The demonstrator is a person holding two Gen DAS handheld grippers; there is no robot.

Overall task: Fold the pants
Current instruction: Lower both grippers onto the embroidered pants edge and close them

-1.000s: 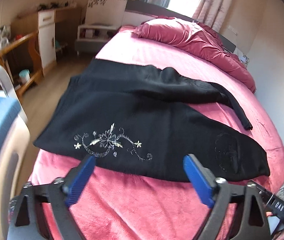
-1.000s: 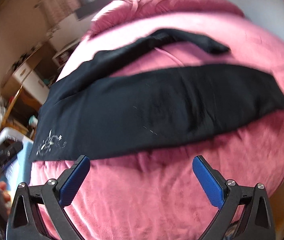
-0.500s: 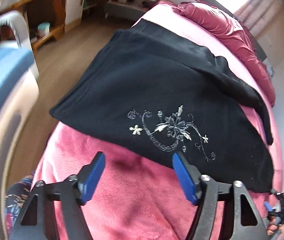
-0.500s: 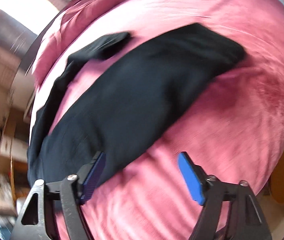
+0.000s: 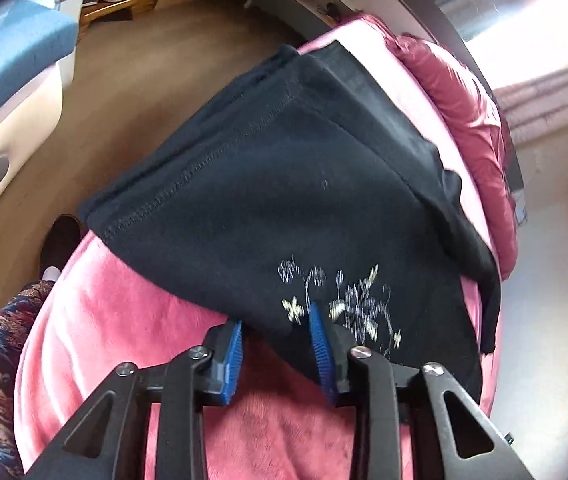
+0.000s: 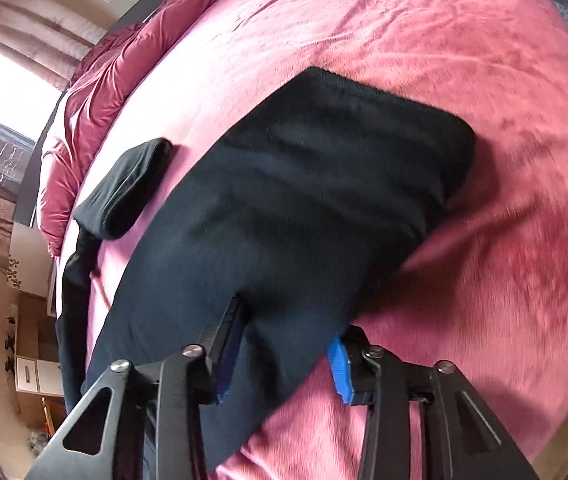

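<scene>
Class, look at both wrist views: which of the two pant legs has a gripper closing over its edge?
The wider near leg: the right gripper is closing over its edge. The narrow far leg lies apart, untouched.

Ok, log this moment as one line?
step: grasp pants edge | left gripper: closing, hem between jaws by embroidery | right gripper: closing, leg fabric between jaws | pants: flat on bed, unfolded

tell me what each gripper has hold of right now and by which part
Both are closing on the black pants: left gripper at the near edge by the embroidery, right gripper on the near leg's edge. Neither grip looks firm yet.
</scene>
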